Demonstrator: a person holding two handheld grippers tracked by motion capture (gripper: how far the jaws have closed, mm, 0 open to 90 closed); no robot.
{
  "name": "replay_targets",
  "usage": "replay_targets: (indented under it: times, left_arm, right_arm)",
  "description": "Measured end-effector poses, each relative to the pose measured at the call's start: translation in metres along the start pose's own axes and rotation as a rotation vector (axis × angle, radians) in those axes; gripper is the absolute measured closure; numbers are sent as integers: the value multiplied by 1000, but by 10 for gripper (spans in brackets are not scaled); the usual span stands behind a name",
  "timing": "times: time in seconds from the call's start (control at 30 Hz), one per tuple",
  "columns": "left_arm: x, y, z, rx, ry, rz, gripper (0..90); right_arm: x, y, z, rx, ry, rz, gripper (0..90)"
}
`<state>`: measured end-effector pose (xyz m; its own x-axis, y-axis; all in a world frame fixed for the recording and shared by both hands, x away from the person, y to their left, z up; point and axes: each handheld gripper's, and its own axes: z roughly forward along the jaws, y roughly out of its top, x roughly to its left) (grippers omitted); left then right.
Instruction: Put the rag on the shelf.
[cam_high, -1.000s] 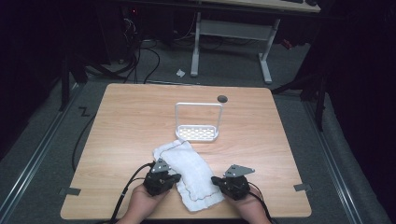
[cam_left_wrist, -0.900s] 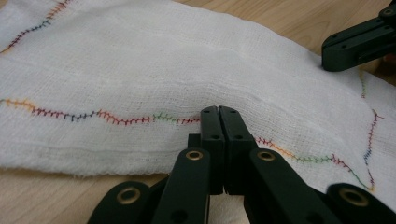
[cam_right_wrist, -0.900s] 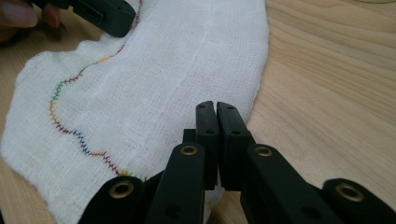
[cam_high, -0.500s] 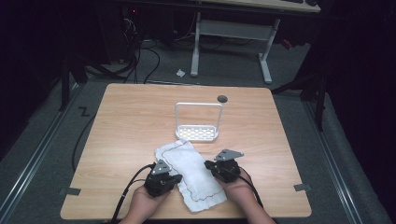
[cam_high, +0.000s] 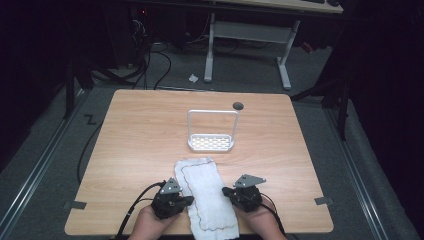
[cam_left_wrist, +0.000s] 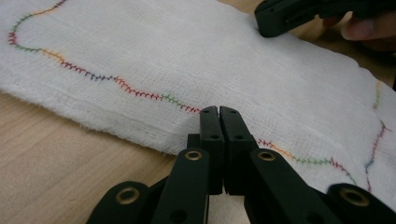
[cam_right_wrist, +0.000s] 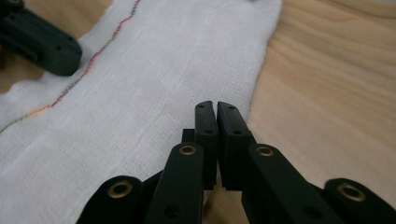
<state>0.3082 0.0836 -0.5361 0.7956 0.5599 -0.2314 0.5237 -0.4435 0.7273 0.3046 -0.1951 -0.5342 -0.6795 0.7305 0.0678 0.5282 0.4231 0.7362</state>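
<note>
A white cloth (cam_high: 207, 195) with a wavy multicolour stitch line lies as a long flat strip at the table's front middle. My left gripper (cam_high: 190, 200) is at its left edge. In the left gripper view the jaws (cam_left_wrist: 219, 109) are shut together, tips over the cloth's (cam_left_wrist: 187, 56) stitched border, with no fabric seen between them. My right gripper (cam_high: 226, 191) is at the cloth's right edge. Its jaws (cam_right_wrist: 211, 105) are shut too, tips just over the cloth (cam_right_wrist: 163, 70) near its edge. Each gripper view shows the other gripper across the cloth.
A white wire rack (cam_high: 212, 142) with a perforated base stands upright behind the cloth, mid-table. A dark round hole (cam_high: 238, 105) sits near the far edge. The wooden table (cam_high: 140, 140) is bare to the left and right. Cables trail off the front left.
The cloth was a wider, slanted heap and now lies as a narrow, straight strip. The right gripper moved in over it and drew back to its right edge. The left gripper barely moved.
</note>
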Motion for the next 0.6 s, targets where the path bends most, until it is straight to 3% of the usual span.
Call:
replay_targets:
  times: [0.2,0.3,0.43,0.6]
  left_arm:
    - [2,-1,-3,4,-13,-13,847]
    - [5,0,-5,-8,-18,-22,814]
    - [7,5,-8,-82,-38,-22,788]
    - [3,5,6,-30,-24,-12,783]
  right_arm:
    - [13,-6,-7,11,4,-42,873]
    - [8,-2,-6,-37,26,-22,860]
    - [-5,16,11,-51,-12,-29,859]
    - [-11,22,24,-20,-30,-52,865]
